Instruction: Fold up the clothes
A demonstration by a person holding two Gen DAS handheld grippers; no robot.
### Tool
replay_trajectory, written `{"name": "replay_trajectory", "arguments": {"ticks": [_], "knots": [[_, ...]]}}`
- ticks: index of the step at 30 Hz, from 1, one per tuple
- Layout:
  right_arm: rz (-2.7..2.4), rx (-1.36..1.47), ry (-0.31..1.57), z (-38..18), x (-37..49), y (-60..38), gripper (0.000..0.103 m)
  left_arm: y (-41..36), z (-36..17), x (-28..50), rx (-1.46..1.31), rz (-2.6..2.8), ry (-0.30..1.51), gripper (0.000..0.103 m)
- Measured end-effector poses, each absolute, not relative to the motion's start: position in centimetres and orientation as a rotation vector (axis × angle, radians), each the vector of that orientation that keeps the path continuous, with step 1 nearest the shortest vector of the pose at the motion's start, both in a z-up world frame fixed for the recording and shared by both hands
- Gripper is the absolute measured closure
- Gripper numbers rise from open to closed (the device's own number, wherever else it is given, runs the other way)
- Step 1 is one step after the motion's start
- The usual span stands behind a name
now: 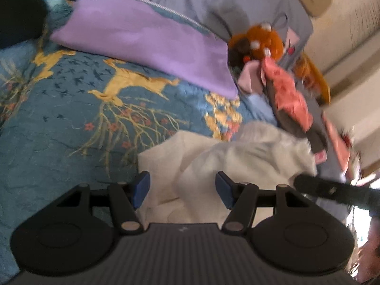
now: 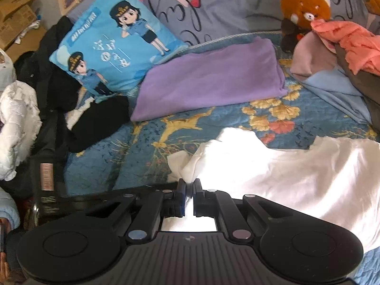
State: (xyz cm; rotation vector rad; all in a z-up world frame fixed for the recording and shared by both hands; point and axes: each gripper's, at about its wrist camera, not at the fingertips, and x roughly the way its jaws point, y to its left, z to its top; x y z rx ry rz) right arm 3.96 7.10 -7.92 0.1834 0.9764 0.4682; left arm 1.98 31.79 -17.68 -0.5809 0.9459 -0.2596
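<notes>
The white garment [image 2: 296, 173] lies rumpled on the patterned bedspread [image 2: 147, 147], soft, light and floppy, pinched at one edge by the closed right gripper [image 2: 189, 185], while the left gripper [image 1: 182, 188], open and empty, should take another edge.

Bed w/ blue deer-print quilt [image 2: 142, 166], grey pillow [image 2: 213, 4], cream wall [image 1: 351, 47], cardboard boxes [image 2: 14, 11] at the side.
</notes>
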Motion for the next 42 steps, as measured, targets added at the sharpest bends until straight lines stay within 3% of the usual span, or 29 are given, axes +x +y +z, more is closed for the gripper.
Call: {"name": "replay_trajectory", "arguments": {"ticks": [10,12,17,22,30,34,36,42], "knots": [[0.505,0.209,0.952,-7.5,4.4,7.2,0.098,28.1,-18.0,4.1,-0.502,-0.458,0.972,0.036],[0.511,0.237,0.965,-7.8,5.0,7.2,0.098,28.6,-18.1,4.4,-0.488,-0.424,0.983,0.030],[0.524,0.266,0.989,-8.7,7.1,8.9,0.098,33.4,-17.3,4.1,-0.576,-0.251,0.919,0.029],[0.508,0.292,1.080,-11.5,10.6,12.4,0.098,38.2,-16.7,2.1,-0.726,-0.119,0.815,0.029],[0.531,0.273,1.247,-16.6,13.5,16.2,0.089,37.2,-16.5,-1.4,-0.696,-0.078,0.841,0.025],[0.571,0.324,1.102,-13.8,12.3,13.8,0.089,37.5,-17.4,-2.6,-0.717,-0.027,0.894,0.025],[0.597,0.271,1.042,-12.2,11.2,12.9,0.079,37.7,-17.9,-3.1,-0.742,-0.019,0.913,0.025],[0.683,0.112,1.029,-11.7,8.2,12.3,0.077,34.4,-17.8,-2.9,-0.554,0.005,1.021,0.023]]}}
